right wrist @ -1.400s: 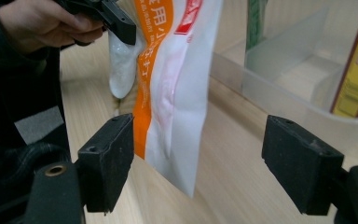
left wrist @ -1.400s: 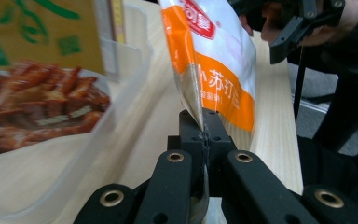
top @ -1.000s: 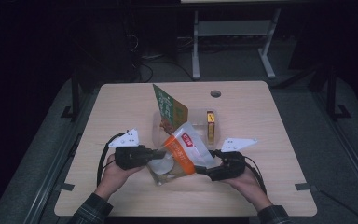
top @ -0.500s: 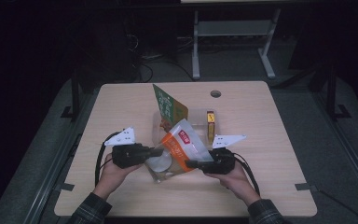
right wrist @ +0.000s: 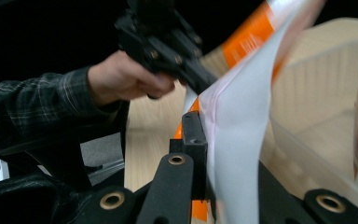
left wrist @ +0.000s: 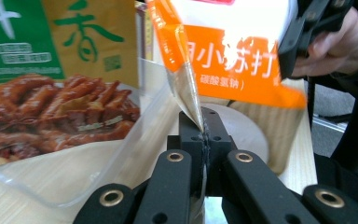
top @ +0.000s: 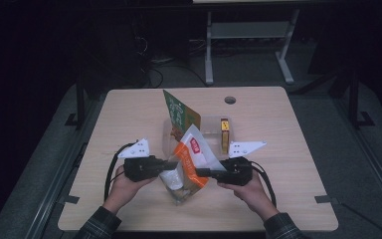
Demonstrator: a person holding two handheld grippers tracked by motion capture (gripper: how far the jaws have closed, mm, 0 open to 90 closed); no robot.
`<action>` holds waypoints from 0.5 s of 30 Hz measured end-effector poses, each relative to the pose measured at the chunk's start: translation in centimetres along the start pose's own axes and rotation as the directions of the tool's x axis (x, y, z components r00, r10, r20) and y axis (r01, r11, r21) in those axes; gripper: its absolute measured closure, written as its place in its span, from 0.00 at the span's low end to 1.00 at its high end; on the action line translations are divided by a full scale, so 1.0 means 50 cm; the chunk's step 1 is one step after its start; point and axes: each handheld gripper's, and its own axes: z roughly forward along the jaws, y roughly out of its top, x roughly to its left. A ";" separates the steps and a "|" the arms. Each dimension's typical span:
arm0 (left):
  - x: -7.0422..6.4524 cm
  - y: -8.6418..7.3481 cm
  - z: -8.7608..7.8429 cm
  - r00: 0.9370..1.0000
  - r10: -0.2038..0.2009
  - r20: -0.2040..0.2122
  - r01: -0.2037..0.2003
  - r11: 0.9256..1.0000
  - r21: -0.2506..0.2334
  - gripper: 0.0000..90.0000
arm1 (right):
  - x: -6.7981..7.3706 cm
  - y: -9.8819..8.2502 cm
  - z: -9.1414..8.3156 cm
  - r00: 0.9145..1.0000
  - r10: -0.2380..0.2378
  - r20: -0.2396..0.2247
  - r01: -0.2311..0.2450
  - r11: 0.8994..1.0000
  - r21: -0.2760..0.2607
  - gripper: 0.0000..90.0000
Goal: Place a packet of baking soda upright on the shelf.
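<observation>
L gripper [top: 171, 166]: held in L hand, fingers clenched on L edge of the orange-white pouch [top: 191, 162]; pinch seen close in L gripper view [left wrist: 201, 135].
Pouch: lifted between the 2 grippers, over near-centre of table [top: 278, 209], lower end blurred, contact w/ table can't be told.
R gripper [top: 202, 172]: fingers have just been closing, now clamped on pouch's R edge [right wrist: 235, 154].
Behind pouch: clear tray [top: 211, 124] w/ green-yellow snack bag [top: 180, 115] propped upright.
Tray's R part: small yellow box [top: 224, 134] is seen.
</observation>
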 end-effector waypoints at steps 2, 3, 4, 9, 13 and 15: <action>-0.004 0.000 0.005 1.000 0.005 0.005 -0.005 1.000 0.001 1.00 | 0.004 0.010 0.003 1.000 -0.011 -0.006 0.011 1.000 -0.006 1.00; -0.005 0.000 0.006 1.000 0.004 0.005 -0.004 1.000 -0.003 1.00 | 0.005 0.014 0.005 1.000 -0.020 -0.008 0.020 1.000 -0.010 1.00; -0.006 -0.001 0.006 1.000 0.003 0.006 -0.003 1.000 -0.007 1.00 | 0.006 0.017 0.006 1.000 -0.027 -0.009 0.027 1.000 -0.008 1.00; -0.002 -0.003 0.000 1.000 0.001 0.006 -0.001 1.000 -0.028 0.98 | 0.008 0.021 0.001 0.999 -0.041 -0.005 0.041 0.999 0.002 1.00; -0.006 -0.004 0.001 0.999 0.026 -0.024 -0.027 1.000 -0.015 0.90 | 0.015 0.028 -0.006 0.998 -0.067 -0.010 0.068 0.998 0.017 1.00; -0.008 -0.004 0.004 0.998 0.054 -0.036 -0.053 0.999 0.004 0.85 | 0.021 0.031 -0.009 0.996 -0.087 -0.013 0.087 0.996 0.034 1.00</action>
